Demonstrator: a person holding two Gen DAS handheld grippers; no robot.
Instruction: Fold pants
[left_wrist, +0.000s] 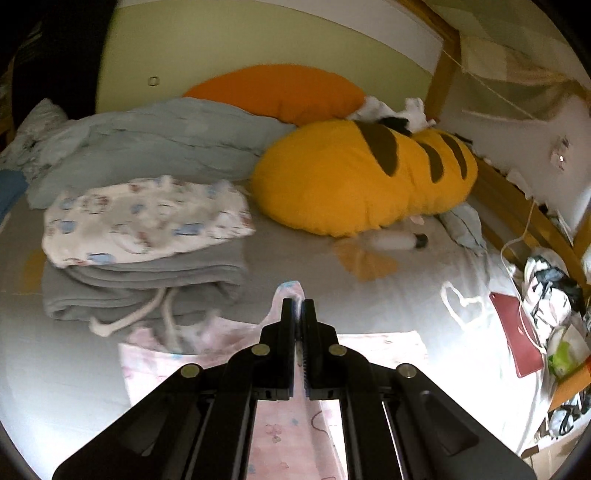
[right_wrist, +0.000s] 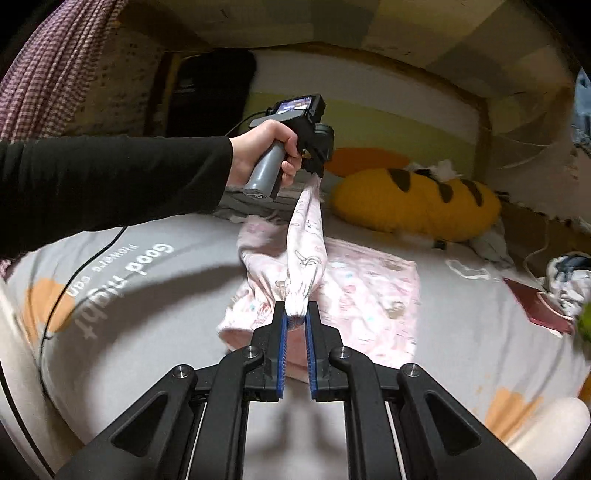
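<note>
Pink patterned pants (right_wrist: 362, 295) lie partly spread on the grey bed sheet (right_wrist: 147, 332). My right gripper (right_wrist: 296, 314) is shut on a bunched end of one pant leg (right_wrist: 306, 254), which stretches up through the air to my left gripper (right_wrist: 317, 173), also shut on it. In the left wrist view the left gripper (left_wrist: 298, 306) pinches pink fabric, with the pants (left_wrist: 280, 428) hanging below it.
A stack of folded clothes (left_wrist: 147, 258) lies left of the pants. A yellow striped plush pillow (left_wrist: 362, 181), an orange pillow (left_wrist: 280, 88) and a blue blanket (left_wrist: 166, 144) lie behind. A red book (left_wrist: 517, 332) and clutter sit at the bed's right edge.
</note>
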